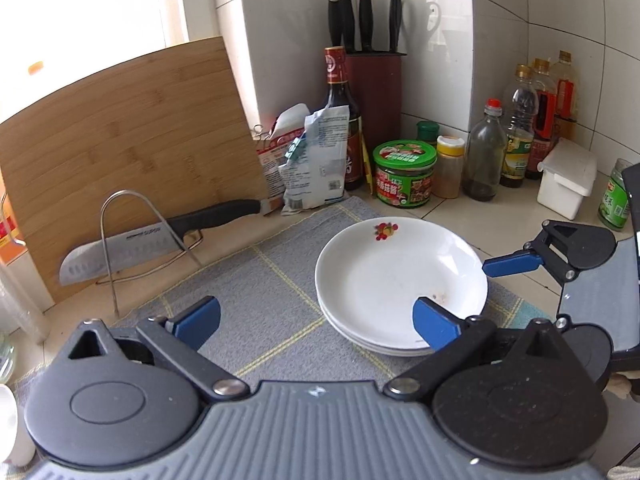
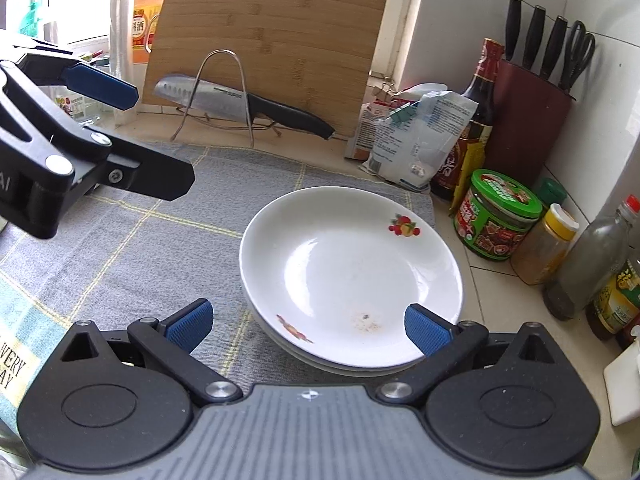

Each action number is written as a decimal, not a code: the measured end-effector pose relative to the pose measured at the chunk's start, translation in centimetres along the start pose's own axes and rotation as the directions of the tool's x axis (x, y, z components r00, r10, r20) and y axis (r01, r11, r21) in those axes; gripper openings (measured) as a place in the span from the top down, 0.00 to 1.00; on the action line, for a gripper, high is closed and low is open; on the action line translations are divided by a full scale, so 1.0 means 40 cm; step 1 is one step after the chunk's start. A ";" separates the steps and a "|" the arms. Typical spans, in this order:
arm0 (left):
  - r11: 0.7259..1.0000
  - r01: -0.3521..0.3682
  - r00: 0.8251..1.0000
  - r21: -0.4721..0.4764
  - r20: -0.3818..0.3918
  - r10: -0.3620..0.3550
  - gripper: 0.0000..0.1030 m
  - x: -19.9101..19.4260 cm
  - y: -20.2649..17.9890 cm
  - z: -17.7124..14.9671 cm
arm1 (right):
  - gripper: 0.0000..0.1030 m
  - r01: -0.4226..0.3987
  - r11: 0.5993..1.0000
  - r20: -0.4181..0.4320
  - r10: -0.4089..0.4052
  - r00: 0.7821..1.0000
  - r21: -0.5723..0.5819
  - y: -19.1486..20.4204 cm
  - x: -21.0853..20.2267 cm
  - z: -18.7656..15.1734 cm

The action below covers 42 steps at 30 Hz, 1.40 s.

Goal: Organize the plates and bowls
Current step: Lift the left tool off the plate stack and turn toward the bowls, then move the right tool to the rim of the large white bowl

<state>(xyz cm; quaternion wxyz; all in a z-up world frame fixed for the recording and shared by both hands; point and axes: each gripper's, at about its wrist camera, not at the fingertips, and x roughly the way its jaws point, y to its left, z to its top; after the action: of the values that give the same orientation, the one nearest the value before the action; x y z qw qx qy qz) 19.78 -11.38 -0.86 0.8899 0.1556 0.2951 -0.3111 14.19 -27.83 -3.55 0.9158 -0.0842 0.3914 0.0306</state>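
stacked plates (image 2: 352, 276) on a grey checked cloth (image 1: 248, 280), tiled kitchen counter (image 1: 500, 216)
left gripper (image 1: 316, 320) and right gripper (image 2: 308, 326) both spread wide, holding nothing; cutting board (image 1: 132, 140), knife (image 1: 160, 236), bottles (image 1: 520, 128) line the wall.

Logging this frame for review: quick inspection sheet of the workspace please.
Surface: tiled counter with a grey checked cloth over it.
Job's things: stack of white plates on the cloth; top plate has a small brownish stain.
Clutter: knife on a wire rack, cutting board leaning behind, green-lidded jar, bottles, knife block, bags.
Grippers: left claw open, empty, beside the plates; right claw open, empty, fingers either side of the stack's near rim.
Cables: nothing seen.
Surroundings: white tiled wall, window at left.
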 end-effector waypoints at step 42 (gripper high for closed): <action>0.986 -0.117 0.982 -0.122 -0.162 0.097 0.01 -0.341 0.561 -0.579 | 0.00 -0.191 0.976 -0.162 0.172 0.972 -0.110 0.753 0.087 0.108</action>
<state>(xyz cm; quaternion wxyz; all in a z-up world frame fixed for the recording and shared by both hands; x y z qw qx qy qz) 15.73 22.60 -8.29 0.8881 0.1361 0.3744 -0.2294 16.02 2.54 -7.06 0.8698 -0.1072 0.4632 0.1321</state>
